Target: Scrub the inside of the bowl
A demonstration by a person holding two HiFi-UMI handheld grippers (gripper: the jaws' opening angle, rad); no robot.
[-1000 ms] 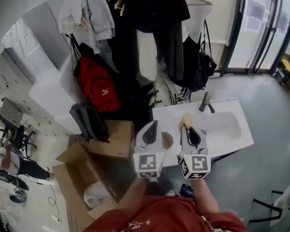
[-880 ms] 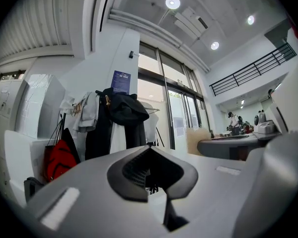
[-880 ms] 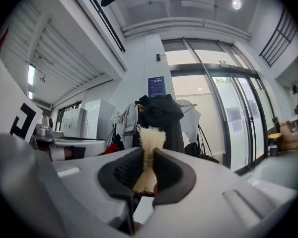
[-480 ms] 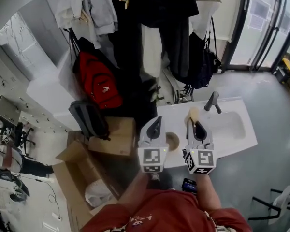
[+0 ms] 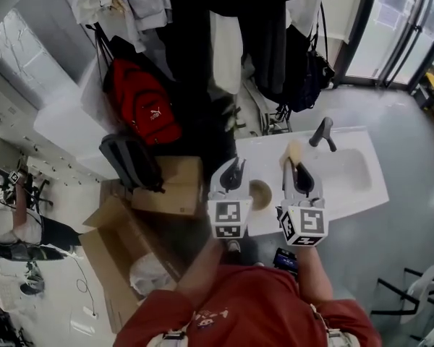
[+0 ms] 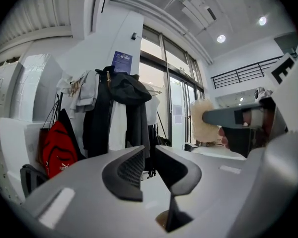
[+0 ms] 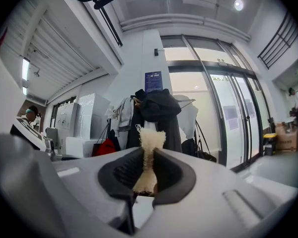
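Head view, bowl: the brown bowl (image 5: 260, 194) sat on the white counter (image 5: 347, 194), at 3 o'clock of the left gripper (image 5: 233, 170) and 9 o'clock of the right gripper (image 5: 296, 173).
Head view, sponge: a pale sponge (image 5: 294, 152) stuck out at 12 o'clock from the right gripper's tip, above the counter and not in the bowl.
Left gripper view, claw: its jaws had just been opening and stood slightly apart with nothing between them. A brown edge, probably the bowl, showed at 6 o'clock.
Right gripper view, claw: the jaws were clamped on the sponge, squeezing it thin at its middle.
Risk: nothing gripped the bowl, so a scrubbing push would likely skid or tip it. The narrow pinch might let the sponge twist loose.
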